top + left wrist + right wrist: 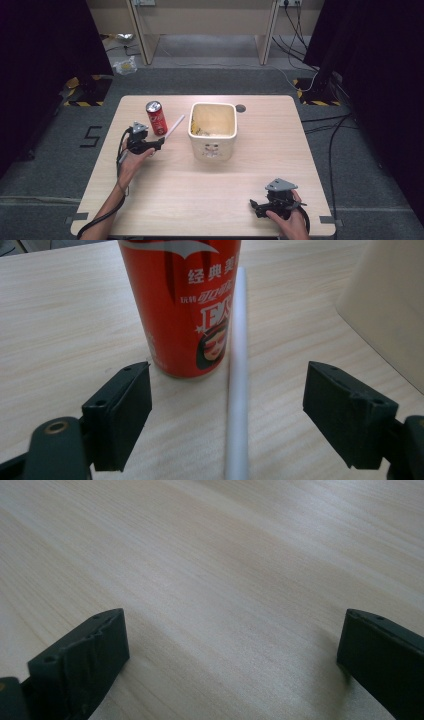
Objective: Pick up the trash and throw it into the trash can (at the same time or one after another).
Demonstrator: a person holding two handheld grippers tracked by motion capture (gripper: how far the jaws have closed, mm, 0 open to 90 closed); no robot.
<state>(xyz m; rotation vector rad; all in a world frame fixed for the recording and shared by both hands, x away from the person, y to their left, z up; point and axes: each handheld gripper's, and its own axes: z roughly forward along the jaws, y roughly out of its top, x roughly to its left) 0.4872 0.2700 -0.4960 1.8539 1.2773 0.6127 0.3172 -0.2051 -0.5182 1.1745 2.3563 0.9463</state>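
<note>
Low on the near right of the bench (210, 200), the right gripper (256, 207) rests in a hand (290, 222), its jaws spread wide over bare pale wood. Toward the far left, a red soda can (156, 118) with white lettering and a printed face stands upright. A white straw (174, 126) lies flat just beside the can, between it and a cream square tub (212, 131). Behind the can, the left gripper (161, 142) is held by the left hand (131, 162), pointing toward the straw, jaws wide apart either side of it, gripping nothing.
</note>
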